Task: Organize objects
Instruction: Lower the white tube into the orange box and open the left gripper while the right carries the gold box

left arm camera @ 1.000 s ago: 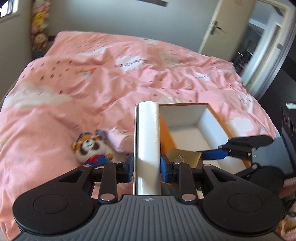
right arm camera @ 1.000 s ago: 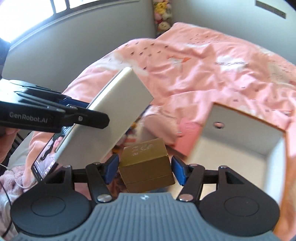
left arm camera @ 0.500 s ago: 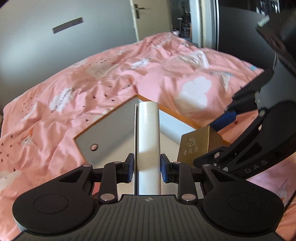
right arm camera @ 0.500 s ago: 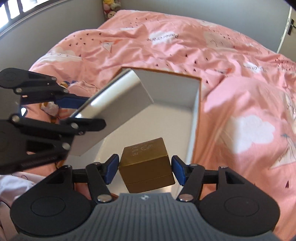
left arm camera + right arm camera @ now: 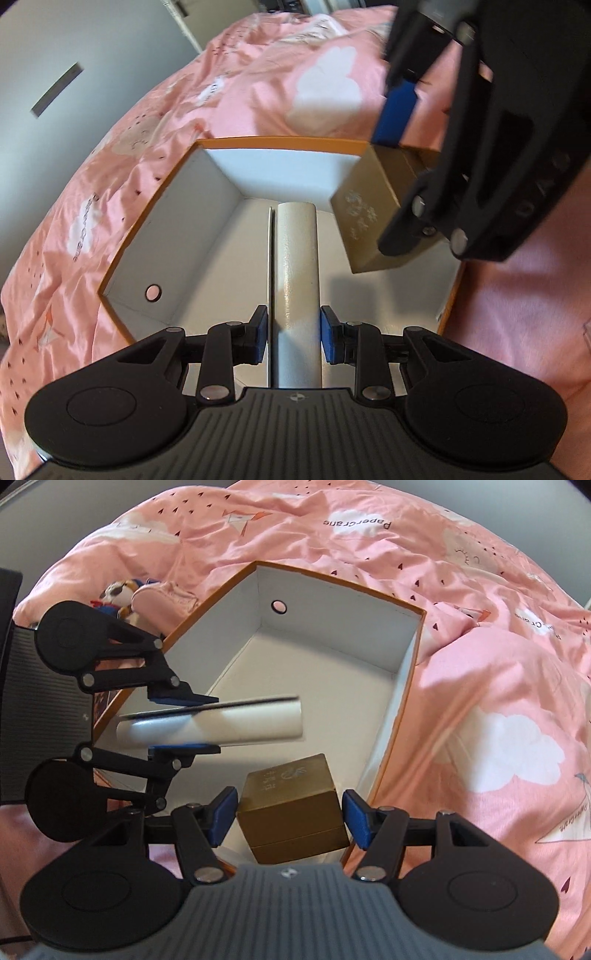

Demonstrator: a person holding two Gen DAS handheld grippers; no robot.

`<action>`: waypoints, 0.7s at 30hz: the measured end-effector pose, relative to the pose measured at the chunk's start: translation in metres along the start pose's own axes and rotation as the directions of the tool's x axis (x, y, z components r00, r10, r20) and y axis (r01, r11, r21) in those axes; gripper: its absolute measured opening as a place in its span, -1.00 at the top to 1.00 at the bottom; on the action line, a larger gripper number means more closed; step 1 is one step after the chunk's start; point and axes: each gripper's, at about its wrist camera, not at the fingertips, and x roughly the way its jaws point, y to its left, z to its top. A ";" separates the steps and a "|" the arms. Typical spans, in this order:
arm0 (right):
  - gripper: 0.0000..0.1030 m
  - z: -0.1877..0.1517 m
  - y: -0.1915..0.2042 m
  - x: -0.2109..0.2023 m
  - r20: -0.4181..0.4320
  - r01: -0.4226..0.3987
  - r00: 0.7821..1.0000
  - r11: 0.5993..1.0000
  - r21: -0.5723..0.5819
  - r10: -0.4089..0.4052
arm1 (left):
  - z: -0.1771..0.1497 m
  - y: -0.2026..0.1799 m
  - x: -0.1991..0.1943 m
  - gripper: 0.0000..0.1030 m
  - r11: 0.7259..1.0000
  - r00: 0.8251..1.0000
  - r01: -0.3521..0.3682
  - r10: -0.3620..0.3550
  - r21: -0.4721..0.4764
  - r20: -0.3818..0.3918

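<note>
Toy: one plush (image 5: 118, 594) on the bed (image 5: 480, 664), left of box.
Left fingers (image 5: 291, 334): I grip one white case (image 5: 297, 266) over the one orange, white-lined box (image 5: 280, 142).
Right fingers (image 5: 290, 821): I clamp one gold cube (image 5: 291, 812) there too.

Each gripper had a grey ribbed body with a small round emblem at its front edge. The left gripper (image 5: 291, 334) and right gripper (image 5: 289, 814) both carried matte black linkage arms ending in round discs, joined by silver screws. Their fingers (image 5: 330, 339) were faced with blue pads (image 5: 222, 814). One black arm bore raised lettering.
</note>
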 end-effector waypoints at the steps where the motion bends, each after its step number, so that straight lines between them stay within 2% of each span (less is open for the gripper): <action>1: -0.23 0.000 0.000 0.001 -0.007 -0.005 1.000 1.000 -0.008 0.005 | 0.000 -0.001 0.002 0.37 1.000 1.000 0.004 -0.003 0.012 -0.005; 5: -0.23 0.002 0.000 0.002 -0.023 -0.015 1.000 0.999 -0.036 0.015 | -0.001 0.005 0.007 0.37 0.998 0.998 0.058 -0.057 0.016 -0.024; 9: -0.23 0.005 -0.003 0.008 -0.032 -0.014 0.999 1.000 -0.027 0.013 | -0.004 0.019 0.017 0.37 0.985 0.984 0.168 -0.169 -0.036 -0.051; 13: -0.23 0.007 -0.008 0.009 -0.034 -0.023 0.999 1.000 0.002 0.023 | -0.011 0.032 0.025 0.36 0.961 0.961 0.266 -0.271 -0.081 -0.059; 18: -0.23 0.012 -0.010 -0.003 0.015 -0.016 1.000 1.000 0.018 0.015 | -0.017 0.045 0.039 0.36 0.911 0.916 0.379 -0.394 -0.162 -0.079; 21: -0.23 0.015 -0.013 -0.009 0.037 -0.005 0.999 1.000 0.024 0.004 | -0.019 0.052 0.039 0.31 0.882 0.892 0.430 -0.448 -0.191 -0.060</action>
